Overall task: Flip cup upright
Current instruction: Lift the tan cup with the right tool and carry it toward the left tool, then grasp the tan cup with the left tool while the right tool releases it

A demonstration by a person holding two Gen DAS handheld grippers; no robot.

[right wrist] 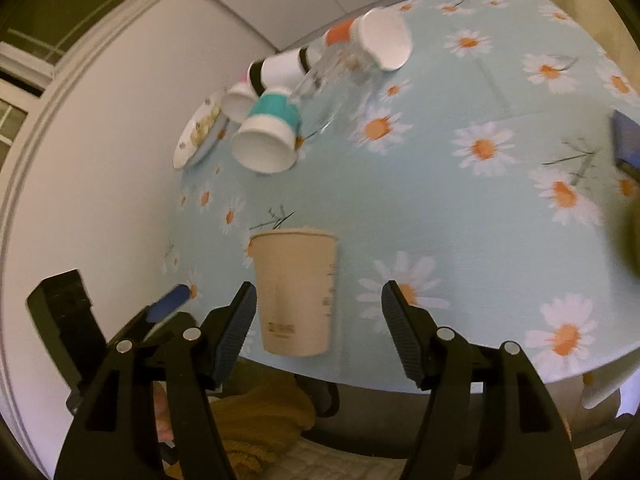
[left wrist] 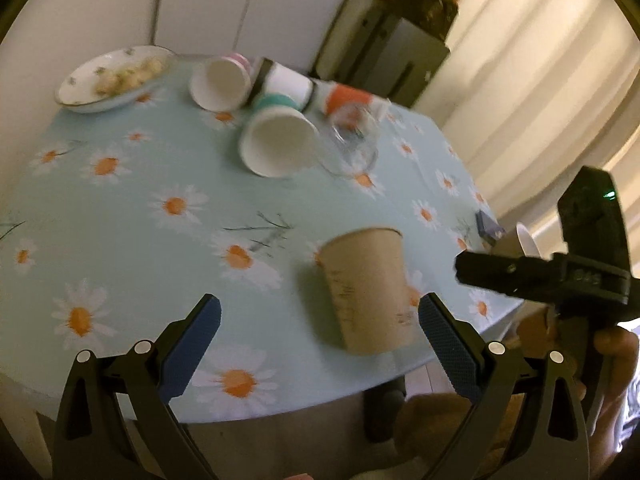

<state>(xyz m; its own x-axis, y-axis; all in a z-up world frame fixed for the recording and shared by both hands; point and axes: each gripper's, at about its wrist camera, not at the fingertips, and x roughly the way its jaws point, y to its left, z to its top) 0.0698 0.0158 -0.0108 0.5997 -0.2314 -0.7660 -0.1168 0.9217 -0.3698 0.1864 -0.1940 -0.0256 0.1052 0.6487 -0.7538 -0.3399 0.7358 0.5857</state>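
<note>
Lying on its side near the bench's (right wrist: 460,208) front edge, the cup (right wrist: 295,292) is pointing its mouth away. The right tool (right wrist: 319,326) is sitting nearer, wide apart. The left tool (left wrist: 320,344) is wide apart too.

Daisy-print table (left wrist: 120,216), brown cup (left wrist: 366,292), plate (left wrist: 114,78)

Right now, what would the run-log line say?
phase: approach | brown cup: on tablecloth, not gripped | right gripper: open, nearest cup | left gripper: open | other cups: on their sides
</note>
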